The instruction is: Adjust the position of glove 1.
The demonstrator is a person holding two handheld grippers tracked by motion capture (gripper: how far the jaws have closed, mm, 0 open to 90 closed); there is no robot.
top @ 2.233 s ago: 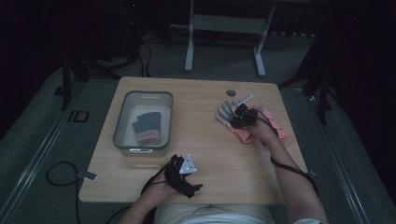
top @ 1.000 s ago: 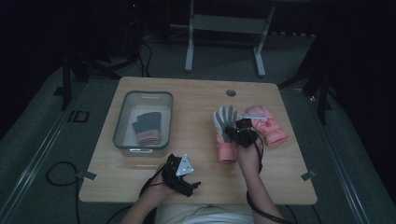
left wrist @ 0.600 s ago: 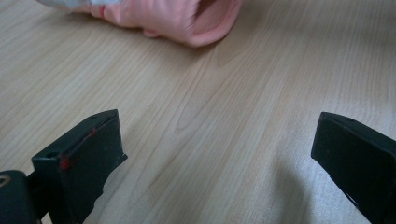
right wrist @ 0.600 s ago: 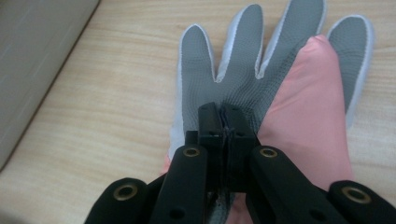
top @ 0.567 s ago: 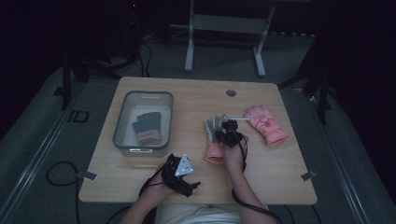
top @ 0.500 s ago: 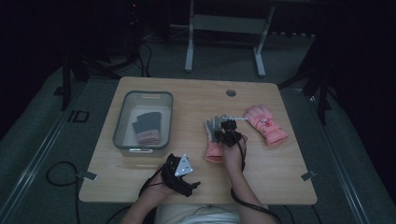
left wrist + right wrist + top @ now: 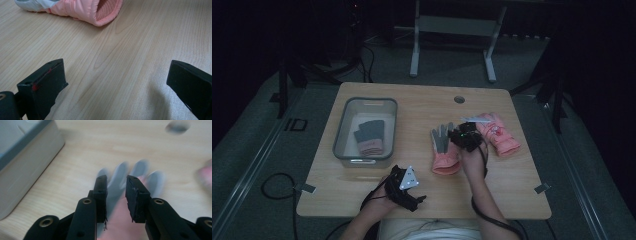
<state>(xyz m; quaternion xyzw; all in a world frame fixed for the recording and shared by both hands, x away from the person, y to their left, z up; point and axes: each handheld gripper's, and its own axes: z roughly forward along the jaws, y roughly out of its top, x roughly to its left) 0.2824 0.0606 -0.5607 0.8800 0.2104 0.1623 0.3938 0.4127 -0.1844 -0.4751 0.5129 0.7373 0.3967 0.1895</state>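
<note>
- Our right claw hangs just over the pink glove with grey fingers, which lies flat near the middle of the desk, cuff toward the near edge.
- Its jaws have just been opening: a narrow gap now, the glove below them, nothing pinched.
- A second pink glove lies just beside, toward the desk's right edge.
- Our left claw rests at the near edge, jaws wide apart, empty.
- A grey bin on the left half holds a grey-and-pink glove.
</note>
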